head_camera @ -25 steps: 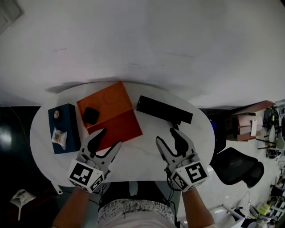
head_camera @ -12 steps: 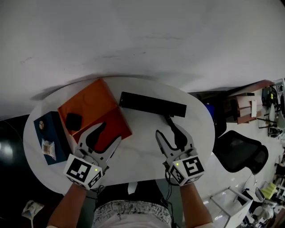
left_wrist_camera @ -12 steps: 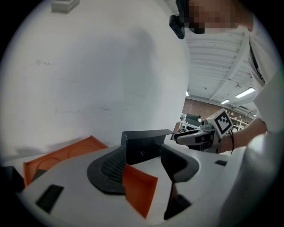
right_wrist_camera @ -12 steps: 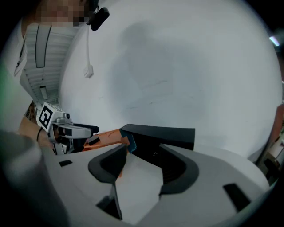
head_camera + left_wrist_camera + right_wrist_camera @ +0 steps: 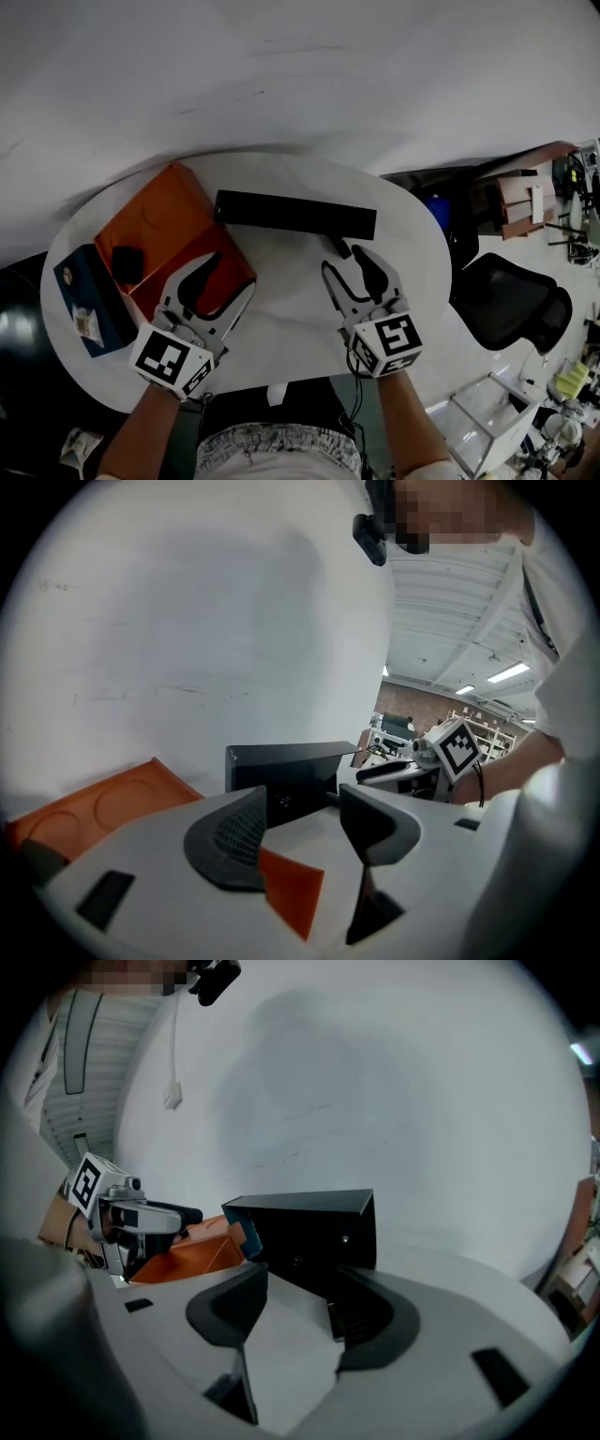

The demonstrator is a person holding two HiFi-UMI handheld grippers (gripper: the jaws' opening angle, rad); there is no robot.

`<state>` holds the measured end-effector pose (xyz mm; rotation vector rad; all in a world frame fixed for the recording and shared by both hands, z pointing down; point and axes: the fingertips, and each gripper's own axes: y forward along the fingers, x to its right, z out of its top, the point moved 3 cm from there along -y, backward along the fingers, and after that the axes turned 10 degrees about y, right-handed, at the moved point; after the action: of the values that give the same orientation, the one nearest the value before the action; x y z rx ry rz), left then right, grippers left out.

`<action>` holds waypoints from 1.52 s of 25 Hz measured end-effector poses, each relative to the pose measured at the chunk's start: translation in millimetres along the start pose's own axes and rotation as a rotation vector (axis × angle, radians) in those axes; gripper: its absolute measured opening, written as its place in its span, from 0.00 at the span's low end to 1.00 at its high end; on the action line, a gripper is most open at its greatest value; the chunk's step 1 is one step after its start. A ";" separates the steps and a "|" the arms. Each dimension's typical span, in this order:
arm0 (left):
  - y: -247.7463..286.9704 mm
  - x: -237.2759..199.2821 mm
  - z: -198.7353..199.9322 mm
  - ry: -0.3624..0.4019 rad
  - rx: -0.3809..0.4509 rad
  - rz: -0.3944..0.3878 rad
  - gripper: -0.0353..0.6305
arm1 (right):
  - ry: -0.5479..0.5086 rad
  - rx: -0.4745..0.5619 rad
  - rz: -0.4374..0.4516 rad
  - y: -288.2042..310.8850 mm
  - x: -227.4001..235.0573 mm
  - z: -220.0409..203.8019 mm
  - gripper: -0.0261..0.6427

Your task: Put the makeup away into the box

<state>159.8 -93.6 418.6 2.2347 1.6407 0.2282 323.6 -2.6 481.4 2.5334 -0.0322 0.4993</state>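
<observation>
An open orange box [image 5: 178, 230] lies on the left of the white oval table [image 5: 281, 319], and a small black item [image 5: 127, 263] rests in its far half. A long black box [image 5: 295, 214] lies across the back of the table. My left gripper [image 5: 228, 277] hovers open over the near half of the orange box, nothing between its fingers. My right gripper [image 5: 345, 263] is open just in front of the long black box [image 5: 309, 1232], beside a small dark object [image 5: 339, 248] on the table. The left gripper view shows the orange box [image 5: 112, 799] and the long black box [image 5: 281, 775] ahead.
A dark blue box [image 5: 80, 302] sits at the table's far left edge. A black office chair [image 5: 511, 305] and shelving stand to the right of the table. A pale wall rises behind the table.
The table and its boxes have slid leftward in the head view. Both grippers have come lower and closer to the boxes, and both remain open.
</observation>
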 end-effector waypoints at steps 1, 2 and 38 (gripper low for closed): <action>2.5 0.7 -1.0 0.000 -0.004 -0.002 0.44 | -0.001 -0.007 -0.002 1.8 2.9 -2.6 0.40; 4.9 1.4 -2.0 0.000 -0.008 -0.004 0.45 | 0.000 -0.015 -0.007 3.5 5.8 -4.9 0.40; 32.3 5.5 -10.0 -0.015 -0.041 -0.035 0.44 | -0.094 -0.197 -0.110 37.9 37.8 -31.4 0.28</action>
<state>186.8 -95.0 439.6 2.1705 1.6512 0.2326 343.2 -15.1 539.0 2.3492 0.0219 0.3166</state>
